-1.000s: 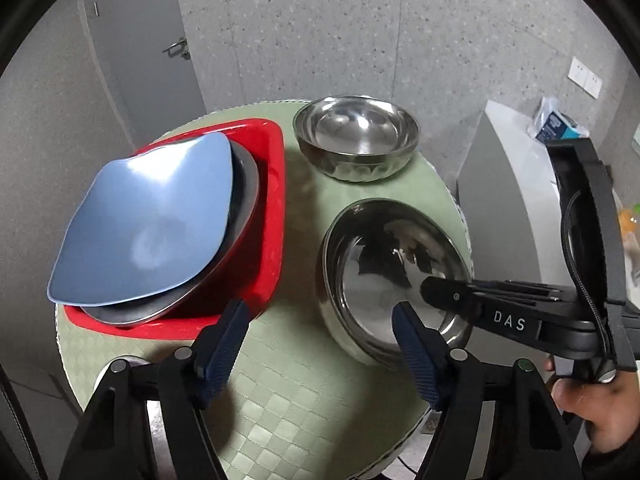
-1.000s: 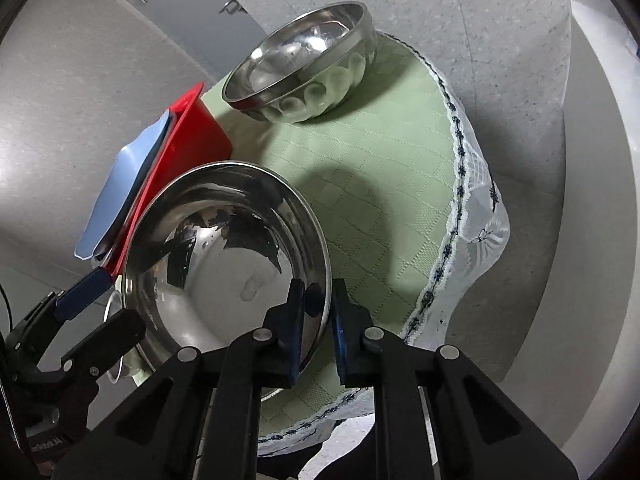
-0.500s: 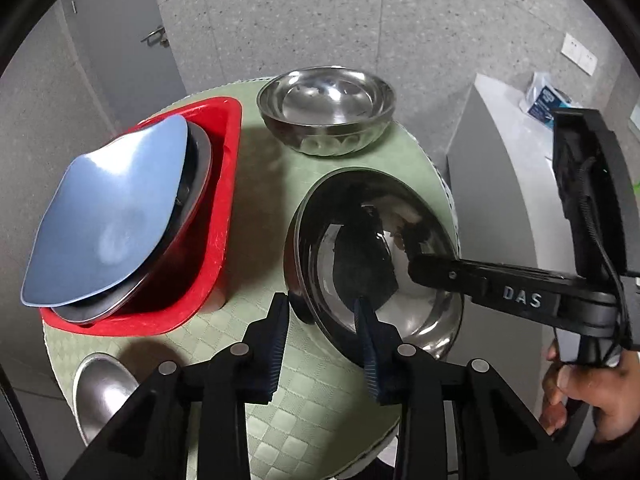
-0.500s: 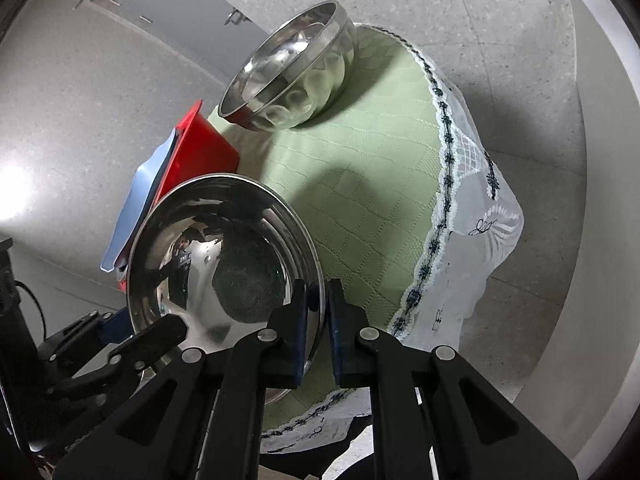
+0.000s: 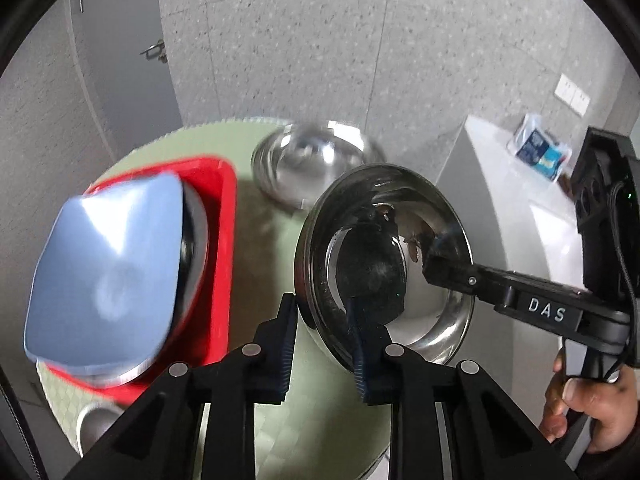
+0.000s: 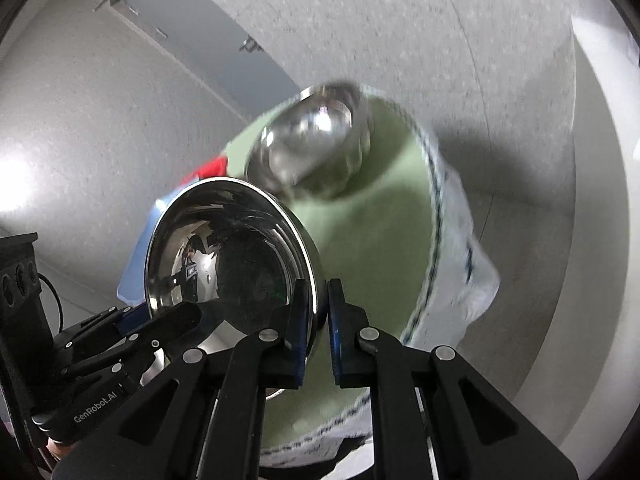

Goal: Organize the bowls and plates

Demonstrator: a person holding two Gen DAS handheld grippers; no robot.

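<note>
A large steel bowl (image 5: 432, 320) is lifted and tilted above the green table (image 5: 280, 240). My right gripper (image 6: 319, 312) is shut on its rim; it also shows in the left wrist view (image 5: 444, 260). My left gripper (image 5: 322, 344) straddles the bowl's near rim, one finger inside and one outside, with a gap still showing. The same bowl fills the right wrist view (image 6: 232, 256). A second steel bowl (image 5: 312, 164) stands on the table behind; it also shows in the right wrist view (image 6: 316, 144). A blue square plate (image 5: 108, 272) lies on a steel plate in a red tray (image 5: 216, 264).
A small steel dish (image 5: 96, 424) sits at the table's near left edge. A white cabinet (image 5: 512, 208) with a blue packet (image 5: 540, 152) stands to the right. The tablecloth's lace edge (image 6: 452, 264) hangs over the right side. A grey door and wall are behind.
The large bowl has been lifted off the table and tilted up. My left gripper has moved in and narrowed around its near rim. Both views are blurred by motion.
</note>
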